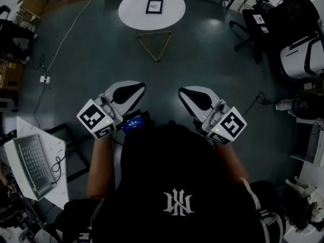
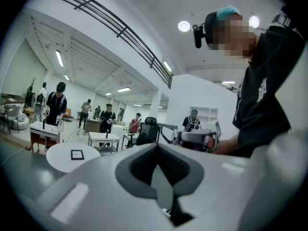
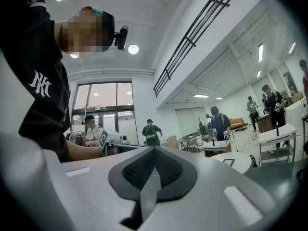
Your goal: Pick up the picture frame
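Standing well back from the picture frame (image 1: 154, 6), both claws shut & empty.
L to R: floor cable (image 1: 66, 34) runs left of the round table (image 1: 130, 10), so we could snag a foot walking in; left gripper (image 1: 132, 90) jaws together, nothing btwn; frame lies flat mid-table, thin, so pads may skid it toward an edge w/o getting under; right gripper (image 1: 191, 96) likewise closed. No containers w/ contents that we can make out.
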Tool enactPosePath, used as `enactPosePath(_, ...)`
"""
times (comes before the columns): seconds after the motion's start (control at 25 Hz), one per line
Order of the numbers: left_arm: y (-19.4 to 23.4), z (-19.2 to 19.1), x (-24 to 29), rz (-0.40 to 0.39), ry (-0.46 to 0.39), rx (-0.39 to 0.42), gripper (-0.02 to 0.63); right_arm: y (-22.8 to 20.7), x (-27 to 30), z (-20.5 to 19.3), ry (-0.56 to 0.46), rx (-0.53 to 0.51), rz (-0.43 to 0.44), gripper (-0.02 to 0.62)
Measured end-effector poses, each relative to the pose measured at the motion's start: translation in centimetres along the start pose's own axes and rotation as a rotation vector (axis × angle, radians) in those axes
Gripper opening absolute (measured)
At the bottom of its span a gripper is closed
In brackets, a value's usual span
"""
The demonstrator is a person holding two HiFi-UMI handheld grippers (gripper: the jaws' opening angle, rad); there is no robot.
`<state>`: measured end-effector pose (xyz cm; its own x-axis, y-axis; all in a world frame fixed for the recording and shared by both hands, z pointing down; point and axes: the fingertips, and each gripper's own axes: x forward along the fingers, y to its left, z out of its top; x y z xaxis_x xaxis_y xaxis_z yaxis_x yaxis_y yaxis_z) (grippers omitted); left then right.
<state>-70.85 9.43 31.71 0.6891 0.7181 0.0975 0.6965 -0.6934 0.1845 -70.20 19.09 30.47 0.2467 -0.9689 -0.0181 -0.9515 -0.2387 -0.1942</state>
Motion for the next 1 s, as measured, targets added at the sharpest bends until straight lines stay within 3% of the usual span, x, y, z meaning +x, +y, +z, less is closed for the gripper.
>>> enactPosePath(0.72, -2.4, -0.1, 0.2, 0.002, 0.004, 0.000, 0.003, -0.4, -3.4, -0.1, -0.018, 0.020, -0.043, -0.003)
enactPosePath(1.0, -3.4, 0.3, 1.0, 0.020, 0.006, -0.008, 0.003, -0.4, -4.8, 0.3, -0.019, 0.006, -0.018, -0.002)
